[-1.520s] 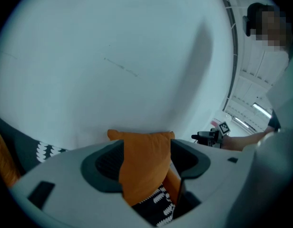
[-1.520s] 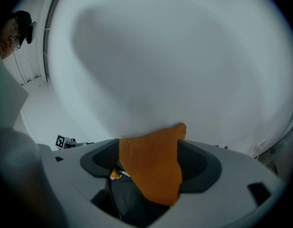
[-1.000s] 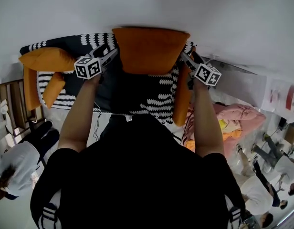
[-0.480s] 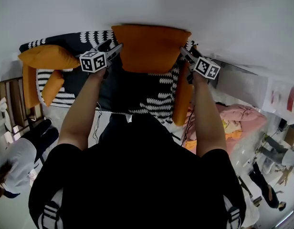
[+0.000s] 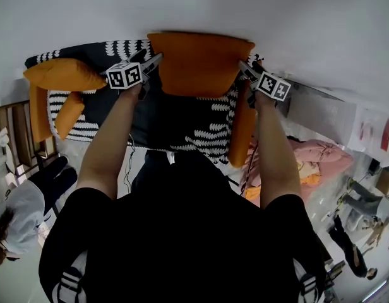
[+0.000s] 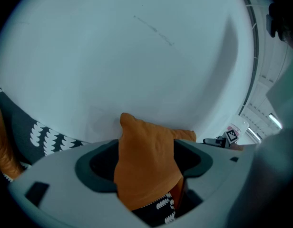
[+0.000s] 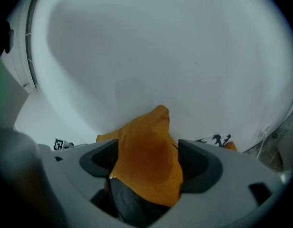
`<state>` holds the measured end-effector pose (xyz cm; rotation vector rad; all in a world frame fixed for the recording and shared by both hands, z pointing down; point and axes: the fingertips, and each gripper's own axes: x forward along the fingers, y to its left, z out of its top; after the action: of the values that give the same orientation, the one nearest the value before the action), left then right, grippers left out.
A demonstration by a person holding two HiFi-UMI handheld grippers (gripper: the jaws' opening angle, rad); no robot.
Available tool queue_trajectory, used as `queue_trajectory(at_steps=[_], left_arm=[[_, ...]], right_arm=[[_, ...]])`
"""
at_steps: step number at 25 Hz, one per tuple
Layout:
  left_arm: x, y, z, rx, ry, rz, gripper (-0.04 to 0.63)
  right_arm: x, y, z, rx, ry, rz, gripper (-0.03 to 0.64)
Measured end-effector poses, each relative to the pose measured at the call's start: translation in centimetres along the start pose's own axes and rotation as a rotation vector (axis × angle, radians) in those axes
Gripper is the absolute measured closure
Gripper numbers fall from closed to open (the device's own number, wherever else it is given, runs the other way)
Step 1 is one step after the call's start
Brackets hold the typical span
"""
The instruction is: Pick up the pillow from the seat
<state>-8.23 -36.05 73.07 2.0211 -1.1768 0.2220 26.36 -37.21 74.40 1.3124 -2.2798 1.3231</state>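
In the head view an orange pillow (image 5: 199, 65) is held up in front of the white wall, above the black-and-white patterned seat (image 5: 182, 122). My left gripper (image 5: 154, 63) has the pillow's left corner (image 6: 137, 137) between its jaws. The cloth still touches both pads while those jaws are opening. My right gripper (image 5: 244, 70) is shut on the right corner (image 7: 149, 151), whose fabric fills the gap between its jaws. Each gripper view shows little more than the pinched corner and the wall behind it.
Two more orange cushions (image 5: 62, 76) (image 5: 69, 115) lie at the seat's left end. An orange side cushion (image 5: 242, 128) stands at its right end. A wooden rack (image 5: 17, 137) is on the left, pink bedding (image 5: 321, 153) on the right. People stand on the floor (image 5: 17, 213) on either side.
Both grippers and the pillow have moved a little up and toward the wall. Both pillow corners have stayed between the jaws.
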Motion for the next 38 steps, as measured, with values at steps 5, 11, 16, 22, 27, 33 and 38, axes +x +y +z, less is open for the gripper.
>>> queue_trajectory(at_steps=[5,11,16,22,27,33,38], left_arm=[[1.2,0.7,-0.4,0.009,0.029,0.011,0.225],[2.9,1.5,-0.5,-0.012,0.029,0.006,0.204],[3.9,1.7,-0.4,-0.018,0.032,-0.011,0.184],[4.8,1.7,0.5,-0.049,0.008,-0.023,0.178],[5.7,1.2,1.3,-0.076,-0.007,-0.053,0.178],[6.3,1.0,1.4,-0.094,-0.011,-0.048,0.179],[6.3,0.9,1.8,-0.102,-0.013,-0.051,0.183]], right_arm=[[0.9,-0.7,0.3,0.019,-0.001,0.003,0.231],[2.8,-0.3,0.6,-0.002,0.0,0.034,0.218],[3.8,0.0,1.2,0.018,-0.014,0.046,0.212],[4.7,0.1,2.5,0.065,-0.044,0.07,0.21],[5.3,0.5,3.2,0.1,-0.058,0.088,0.21],[5.7,0.5,3.6,0.138,-0.071,0.097,0.21],[5.5,0.5,3.9,0.188,-0.103,0.098,0.213]])
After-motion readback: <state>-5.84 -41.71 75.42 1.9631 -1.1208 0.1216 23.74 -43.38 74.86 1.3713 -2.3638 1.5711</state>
